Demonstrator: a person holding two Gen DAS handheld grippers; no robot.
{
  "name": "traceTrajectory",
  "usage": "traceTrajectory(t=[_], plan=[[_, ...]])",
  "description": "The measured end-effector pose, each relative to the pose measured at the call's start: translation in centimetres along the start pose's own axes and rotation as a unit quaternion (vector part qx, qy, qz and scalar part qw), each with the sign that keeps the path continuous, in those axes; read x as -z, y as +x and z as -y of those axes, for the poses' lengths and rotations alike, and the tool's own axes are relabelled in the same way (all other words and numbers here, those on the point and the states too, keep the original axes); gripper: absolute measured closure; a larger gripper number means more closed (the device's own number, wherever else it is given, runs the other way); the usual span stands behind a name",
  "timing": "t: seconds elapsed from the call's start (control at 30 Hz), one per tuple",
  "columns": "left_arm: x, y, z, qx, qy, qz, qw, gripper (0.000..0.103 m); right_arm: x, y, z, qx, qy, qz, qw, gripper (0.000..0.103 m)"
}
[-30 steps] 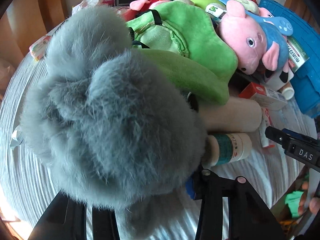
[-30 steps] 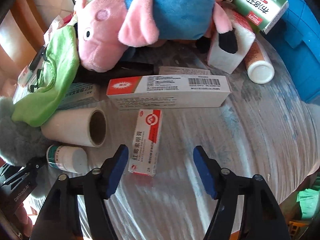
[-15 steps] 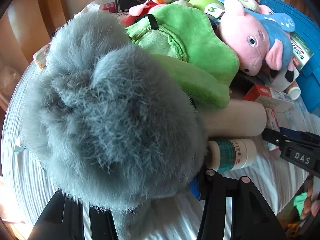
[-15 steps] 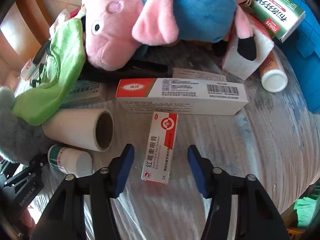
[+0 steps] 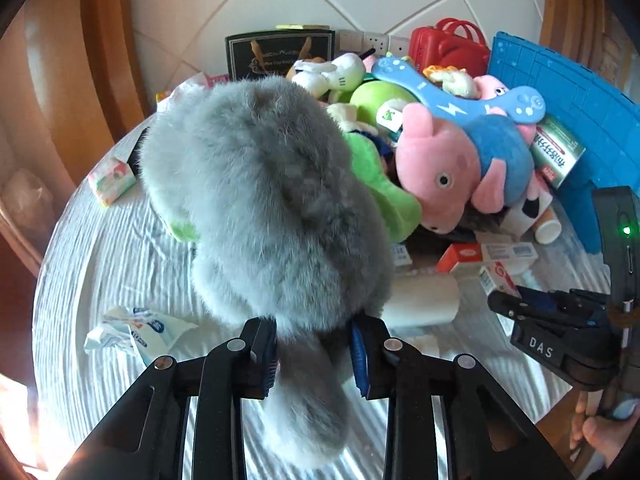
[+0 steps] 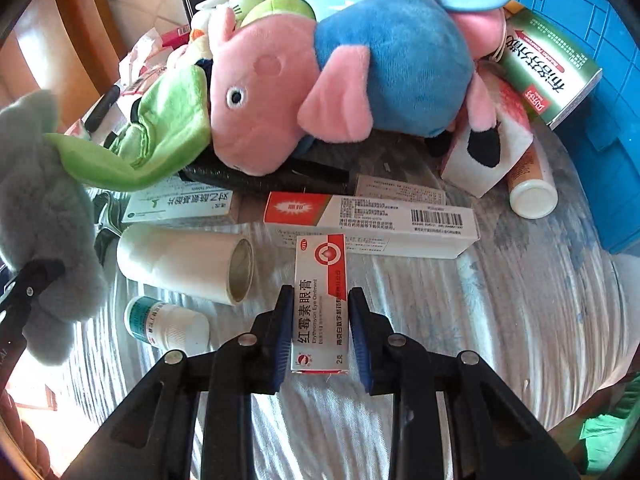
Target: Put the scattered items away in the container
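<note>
**Both grippers loaded, crate off to the right**

Leftmost, the left gripper (image 5: 314,354) is closing its jaws on the grey furry toy (image 5: 264,208), which hangs above the white cloth (image 5: 100,264). Further right, the right gripper (image 6: 320,336) has clamped the small ointment box (image 6: 320,304), whose long axis runs along the fingers. The blue crate (image 6: 592,80) lies right of both, nearer the right gripper. Only the right wrist view shows the grip on the box; the left shows the crate's tall wall.

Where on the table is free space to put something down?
Bare striped cloth lies between the long white medicine box and the blue plastic crate. Bare cloth also lies beyond the crumpled wrapper. Around the pink pig plush is crowded.
</note>
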State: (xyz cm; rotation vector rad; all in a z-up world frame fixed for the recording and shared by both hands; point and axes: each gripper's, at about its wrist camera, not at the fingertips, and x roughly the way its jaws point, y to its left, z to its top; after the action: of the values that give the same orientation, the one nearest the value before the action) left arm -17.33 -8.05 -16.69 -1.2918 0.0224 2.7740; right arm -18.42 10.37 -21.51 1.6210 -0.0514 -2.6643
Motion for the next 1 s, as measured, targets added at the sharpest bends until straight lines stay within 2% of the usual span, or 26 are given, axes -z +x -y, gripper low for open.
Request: traceTrajectory(t=[0.07, 0.17, 0.3, 0.4, 0.47, 0.53, 0.67, 0.73, 0.87, 0.93, 1.0], plan=[[-0.5, -1.1, 0.4, 0.001, 0.004, 0.012, 0.9999, 0.077, -0.2, -1.0, -0.2, -0.004, 0.003, 0.012, 1.0, 0.076], [-1.5, -2.2, 1.0, 0.008, 0.012, 0.023, 0.9996, 0.093, 0.1, -3.8, 1.3, -0.014, 0.001, 0.035, 0.999, 0.076], [-2.6, -2.2, 1.9, 0.015, 0.009, 0.02, 0.9997, 0.096, -2.3, -5.6, 0.6, -0.025, -0.007, 0.062, 0.998, 0.076], [-2.4, -1.1, 2.1, 0.011, 0.001, 0.001, 0.9999, 0.096, -2.7, -6.4, 1.2, -0.029, -0.014, 0.068, 0.997, 0.076], [-1.8, -0.1, 1.9, 0.01, -0.008, -0.02, 0.9997, 0.091, -2.7, -6.2, 1.6, -0.032, -0.02, 0.063, 0.997, 0.076], [-0.9, 1.1, 1.5, 0.003, -0.018, -0.044, 0.9989, 0.08, -2.5, -5.6, 2.0, -0.04, -0.024, 0.054, 0.997, 0.076], [0.5, 3.0, 0.3, -0.004, -0.047, -0.082, 0.9955, 0.069, -2.2, -4.0, 1.7, -0.058, -0.034, 0.036, 0.997, 0.076], [0.6, 3.4, -0.1, -0.006, -0.057, -0.088, 0.9945, 0.056, -2.2, -3.5, 1.5, -0.065, -0.041, 0.031, 0.997, 0.076], [0.0, 2.5, -0.6, -0.021, -0.062, -0.07, 0.9954, 0.042, -2.8, -2.8, 0.8, -0.078, -0.055, 0.026, 0.995, 0.076], [-0.6, 1.3, -0.7, -0.043, -0.058, -0.05, 0.9961, 0.026, -3.2, -2.5, 0.2, -0.087, -0.065, 0.024, 0.994, 0.076], [-1.1, -0.2, -0.9, -0.058, -0.055, -0.024, 0.9965, 0.023, -3.6, -2.3, -0.5, -0.099, -0.079, 0.023, 0.992, 0.076]])
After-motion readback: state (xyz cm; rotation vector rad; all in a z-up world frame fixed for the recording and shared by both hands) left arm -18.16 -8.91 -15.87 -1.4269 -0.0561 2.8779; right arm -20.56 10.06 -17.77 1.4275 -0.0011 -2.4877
